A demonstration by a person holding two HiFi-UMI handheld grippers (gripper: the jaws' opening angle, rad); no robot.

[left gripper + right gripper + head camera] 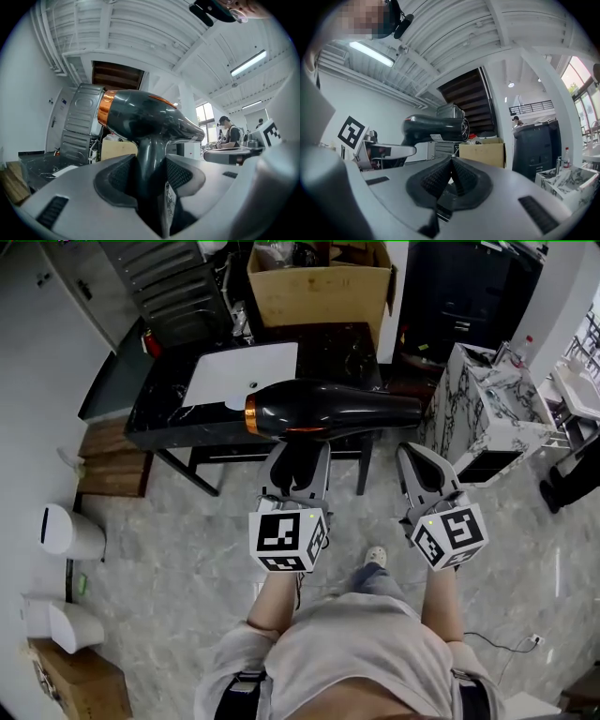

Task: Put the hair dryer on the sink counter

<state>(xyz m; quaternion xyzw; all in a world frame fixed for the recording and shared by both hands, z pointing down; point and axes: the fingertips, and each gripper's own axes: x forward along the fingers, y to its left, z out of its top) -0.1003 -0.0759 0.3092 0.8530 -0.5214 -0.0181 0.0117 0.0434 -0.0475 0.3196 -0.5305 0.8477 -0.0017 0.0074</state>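
A black hair dryer point(328, 409) with a copper ring at its back end hangs in the air in front of the sink counter point(159, 409), barrel lying left to right. My left gripper point(298, 465) is shut on its handle, which runs down between the jaws in the left gripper view, under the hair dryer body point(145, 119). My right gripper point(422, 470) is to the right of it, shut with nothing held; its pads point(461, 176) meet tip to tip. The hair dryer point(436, 127) shows to the left in the right gripper view. The counter is black marble with a white sink point(242, 374).
A cardboard box point(319, 282) stands behind the counter. A white marbled cabinet point(487, 409) sits to the right. Wooden steps point(112, 460) lie left of the counter, and white bins point(67, 532) stand on the floor at left. A metal rack point(173, 282) is at the back left.
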